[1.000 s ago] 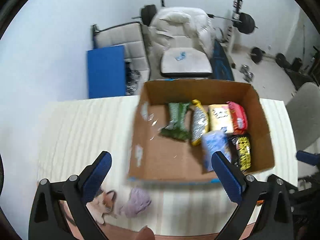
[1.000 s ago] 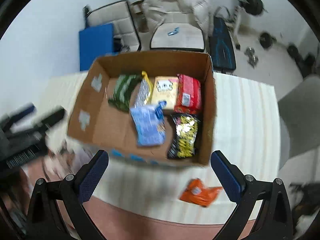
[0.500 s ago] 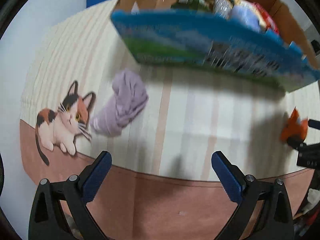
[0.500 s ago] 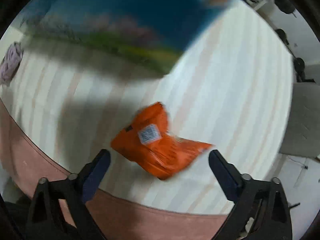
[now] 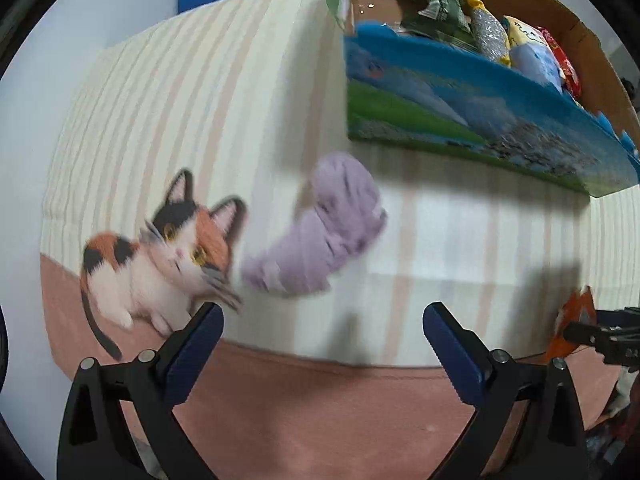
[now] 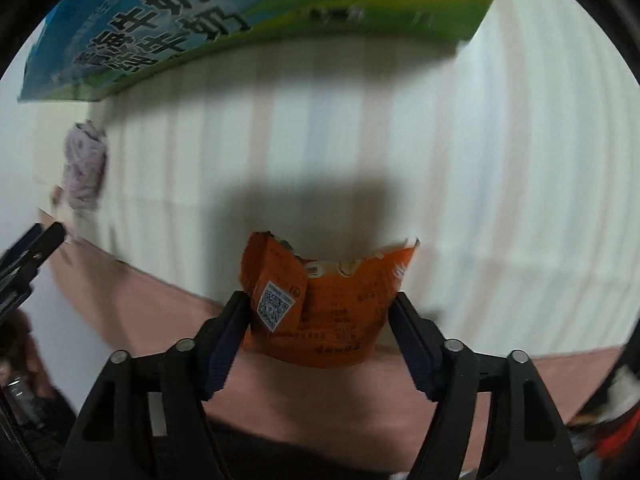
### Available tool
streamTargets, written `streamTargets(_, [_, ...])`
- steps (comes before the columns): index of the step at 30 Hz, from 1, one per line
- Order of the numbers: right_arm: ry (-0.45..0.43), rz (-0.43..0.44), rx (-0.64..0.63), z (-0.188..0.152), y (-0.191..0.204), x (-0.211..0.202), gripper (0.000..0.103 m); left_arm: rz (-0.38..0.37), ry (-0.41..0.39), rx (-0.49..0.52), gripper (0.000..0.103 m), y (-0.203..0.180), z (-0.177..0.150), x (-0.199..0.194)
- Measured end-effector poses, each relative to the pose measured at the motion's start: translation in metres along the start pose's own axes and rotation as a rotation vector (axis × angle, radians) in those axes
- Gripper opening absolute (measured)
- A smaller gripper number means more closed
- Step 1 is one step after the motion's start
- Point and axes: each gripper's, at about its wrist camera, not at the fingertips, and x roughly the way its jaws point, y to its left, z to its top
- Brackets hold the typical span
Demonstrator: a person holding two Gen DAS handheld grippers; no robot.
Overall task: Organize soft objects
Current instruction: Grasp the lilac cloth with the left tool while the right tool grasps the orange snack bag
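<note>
Orange packet (image 6: pixel 320 312) sits btwn right gripper (image 6: pixel 320 320) pads, seemingly pinched.

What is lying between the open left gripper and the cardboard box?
In the left wrist view, the purple cloth lies on the striped tablecloth between the left gripper and the cardboard box, closer to the box.
</note>
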Motion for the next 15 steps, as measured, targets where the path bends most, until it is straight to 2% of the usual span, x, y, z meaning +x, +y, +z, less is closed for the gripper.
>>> streamTargets(1, [-0.007,0.005,0.005,-0.001,0.001,-0.001,0.076,0.010,0.003,0.036,0.102,0.000,0.009,0.003])
streamTargets(3, [-0.052,-0.013,-0.013,-0.003,0.003,-0.006,0.087,0.046,0.009,0.112,0.102,-0.007,0.022,0.011])
streamTargets(4, [-0.075,-0.027,-0.034,-0.004,0.006,-0.010,0.088,0.059,0.011,0.145,0.102,-0.010,0.027,0.014])
streamTargets(8, [-0.132,-0.129,-0.222,-0.003,0.033,-0.028,0.088,0.123,0.048,0.314,0.103,-0.035,0.044,0.038])
streamTargets(11, [-0.129,-0.261,-0.426,-0.005,0.061,-0.024,0.088,0.135,0.088,0.372,0.102,-0.046,0.047,0.053])
streamTargets(12, [-0.126,-0.320,-0.513,-0.011,0.076,-0.019,0.088,0.124,0.096,0.378,0.095,-0.049,0.046,0.055])
streamTargets(13, [-0.123,-0.362,-0.582,-0.016,0.084,-0.015,0.088,0.122,0.105,0.377,0.077,-0.050,0.045,0.056])
streamTargets(15, [-0.100,-0.459,-0.728,-0.027,0.100,0.000,0.088,0.106,0.144,0.364,0.055,-0.053,0.041,0.059])
